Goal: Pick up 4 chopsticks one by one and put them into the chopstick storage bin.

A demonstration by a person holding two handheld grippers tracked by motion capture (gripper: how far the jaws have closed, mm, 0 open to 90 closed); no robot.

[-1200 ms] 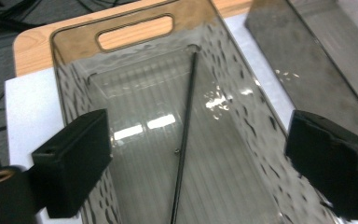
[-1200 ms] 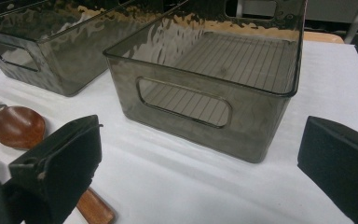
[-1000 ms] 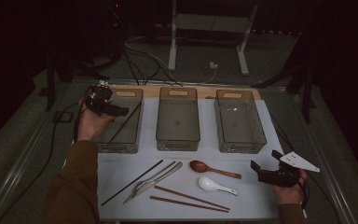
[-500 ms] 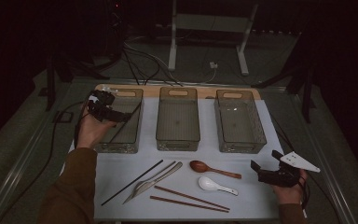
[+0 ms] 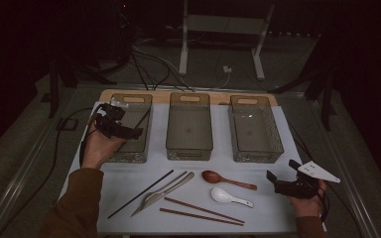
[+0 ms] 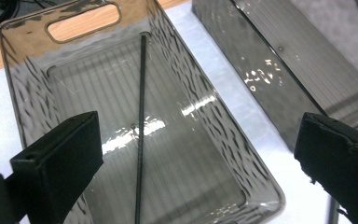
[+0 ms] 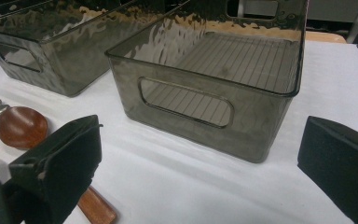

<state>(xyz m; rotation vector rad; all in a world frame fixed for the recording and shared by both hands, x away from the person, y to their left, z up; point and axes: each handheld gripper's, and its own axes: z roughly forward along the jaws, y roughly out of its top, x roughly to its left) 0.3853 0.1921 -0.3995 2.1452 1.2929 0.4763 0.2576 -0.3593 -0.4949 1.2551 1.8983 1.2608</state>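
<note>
My left gripper (image 5: 129,133) has drawn nearer, jaws apart above the left bin (image 6: 23,65) holding one black chopstick (image 6: 141,130); my right gripper (image 5: 278,179) rests agape.

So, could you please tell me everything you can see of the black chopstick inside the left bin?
The black chopstick is a thin, straight, dark rod with a finely ribbed look. It lies alone on the ridged floor of the left bin, a smoky see-through box with a handle slot, and runs lengthwise toward the handle end. The left hand-held gripper hangs above it with its jaws wide apart, not touching it.
</note>
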